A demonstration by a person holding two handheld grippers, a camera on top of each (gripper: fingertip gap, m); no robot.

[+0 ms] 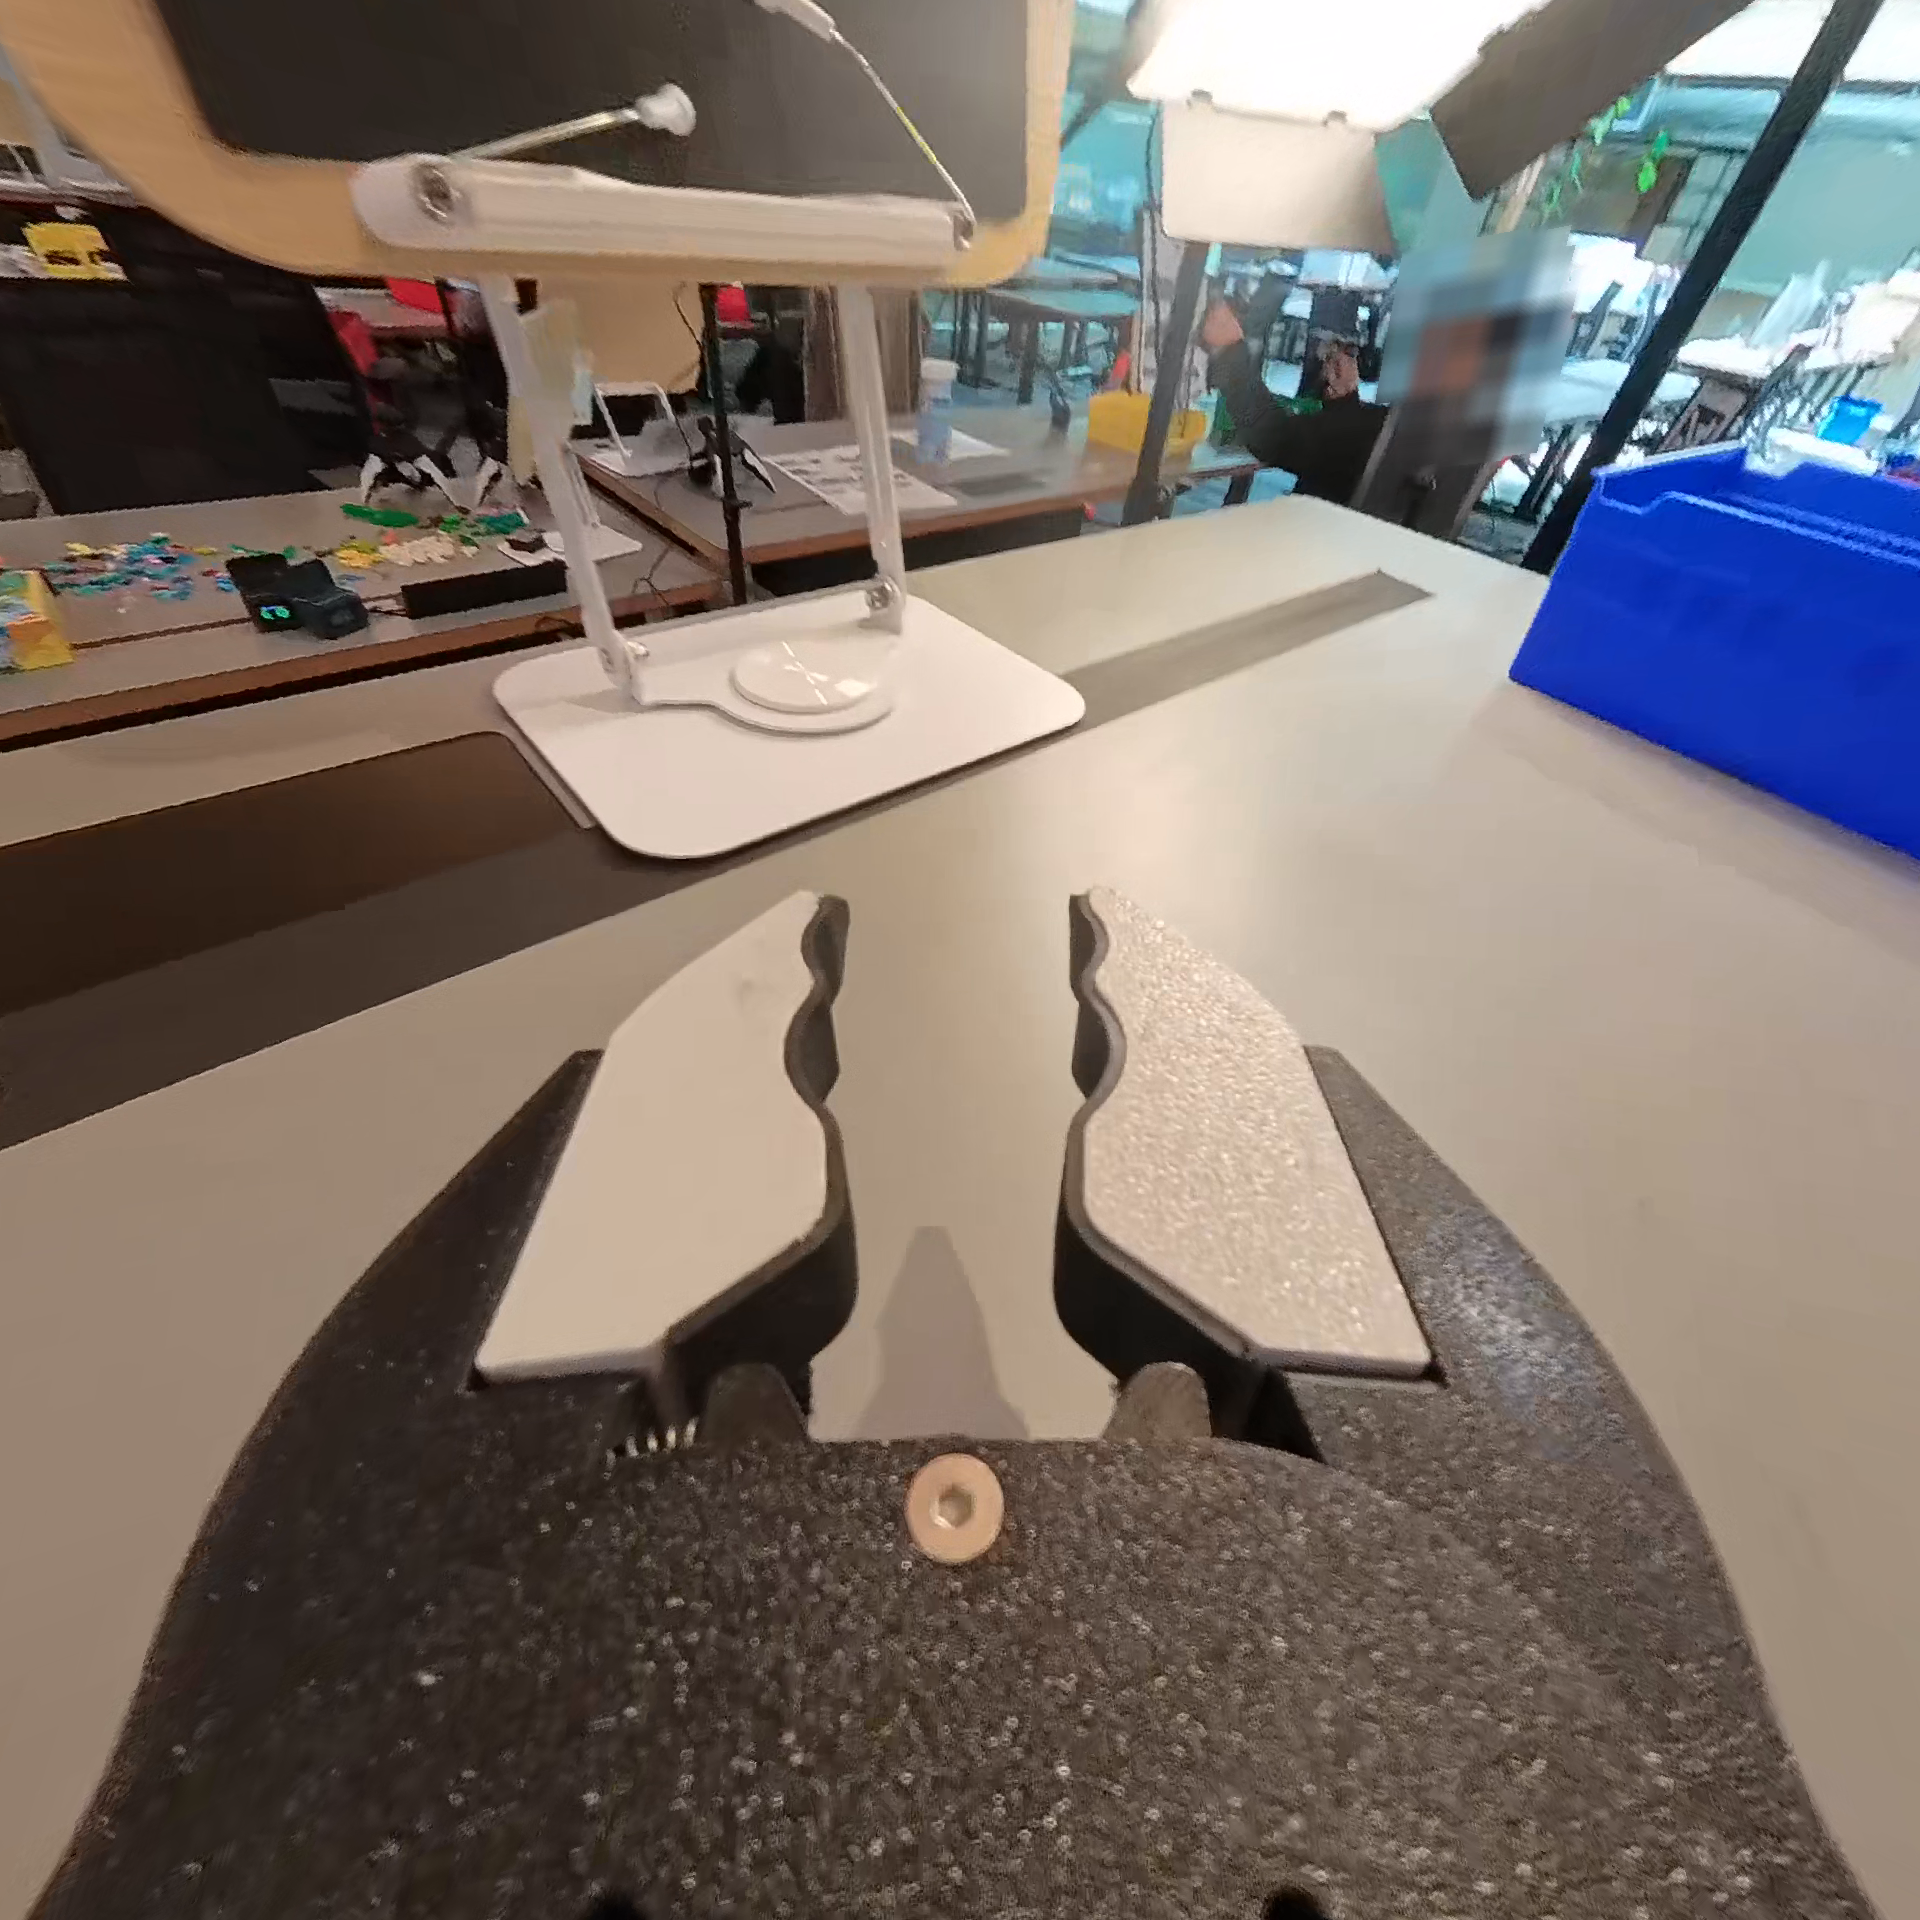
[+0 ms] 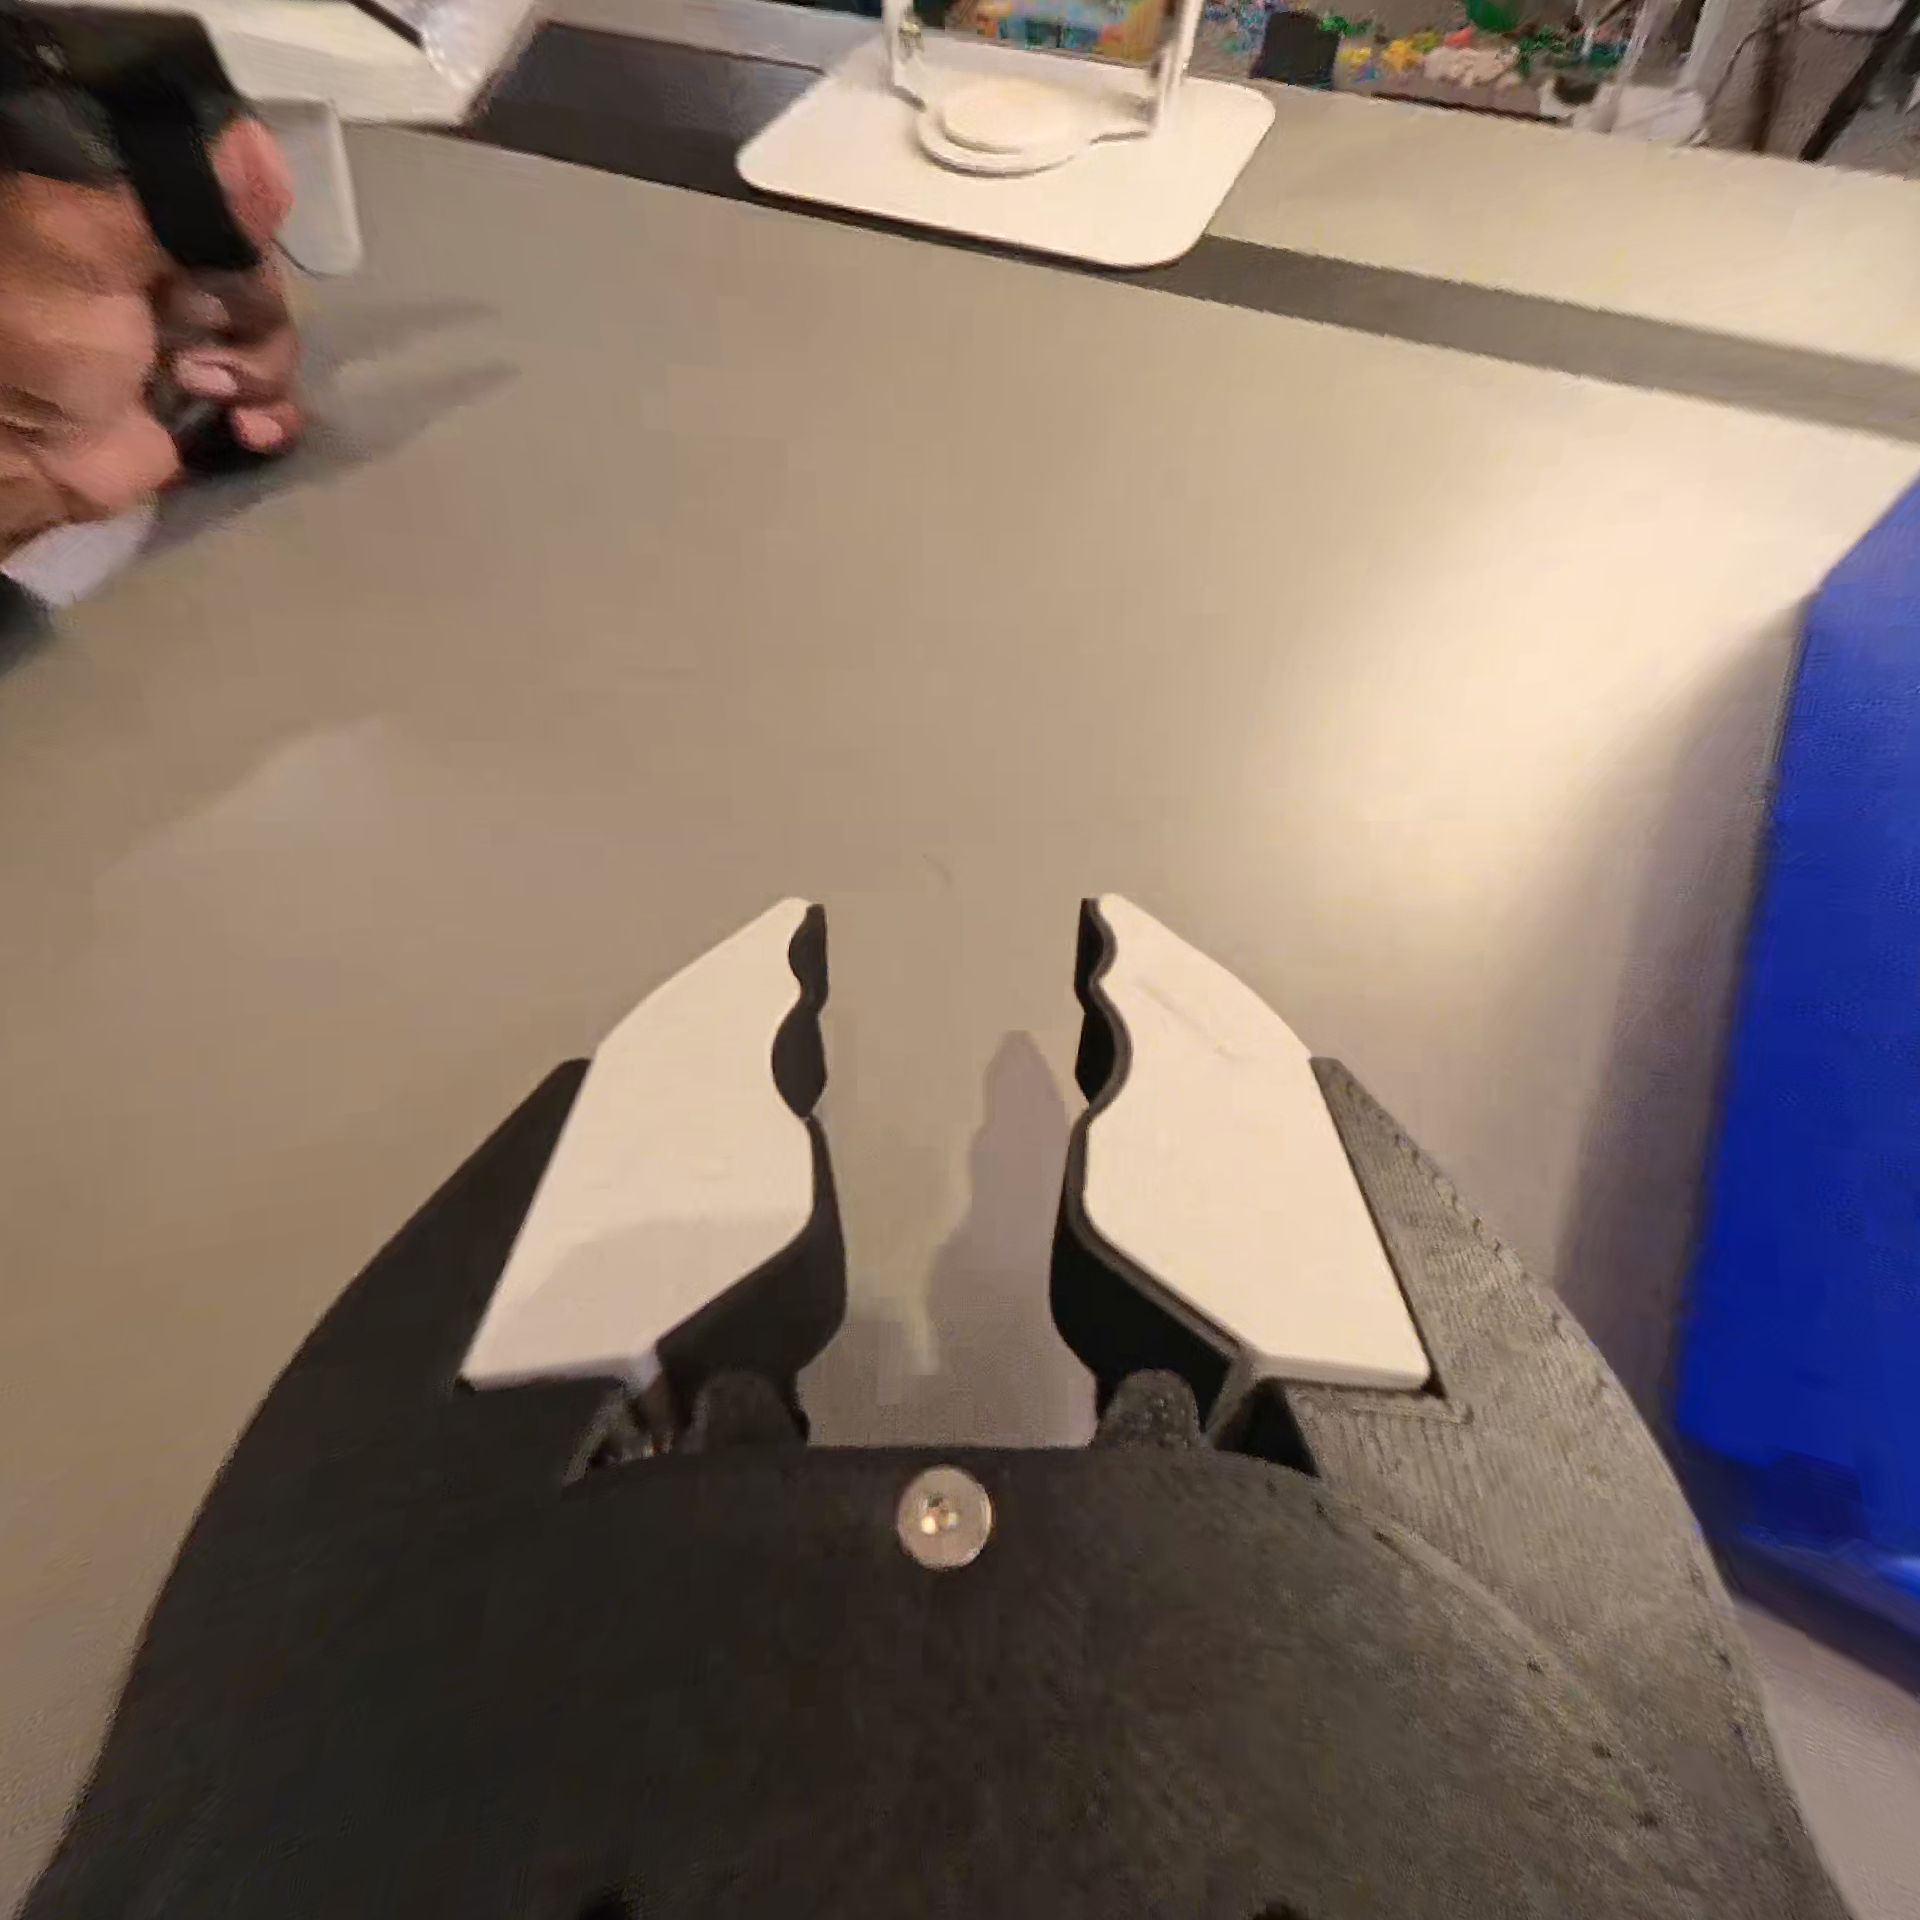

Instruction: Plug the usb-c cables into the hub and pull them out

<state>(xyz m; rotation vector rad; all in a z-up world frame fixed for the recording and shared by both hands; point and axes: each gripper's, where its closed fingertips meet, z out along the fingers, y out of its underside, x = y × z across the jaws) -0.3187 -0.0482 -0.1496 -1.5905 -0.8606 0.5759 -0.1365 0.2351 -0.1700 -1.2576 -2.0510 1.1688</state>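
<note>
My left gripper [image 1: 956, 914] is open and empty, low over the grey table [image 1: 1351, 987]. My right gripper [image 2: 953, 920] is also open and empty over the same table [image 2: 727, 623]. In the left wrist view, two silver braided cables with white plug ends [image 1: 655, 112] lie on a black mat on a wooden board [image 1: 1023, 125], which rests on a white stand [image 1: 790, 727] ahead of the gripper. I cannot make out a hub in either view. The right wrist view shows only the stand's base [image 2: 1143, 197], far ahead.
A blue plastic bin [image 1: 1745, 644] stands on the table to the right and shows close to my right gripper [image 2: 1818, 1039]. A person's hand [image 2: 135, 343] holding a black handle is at the far left. Other cluttered tables stand behind.
</note>
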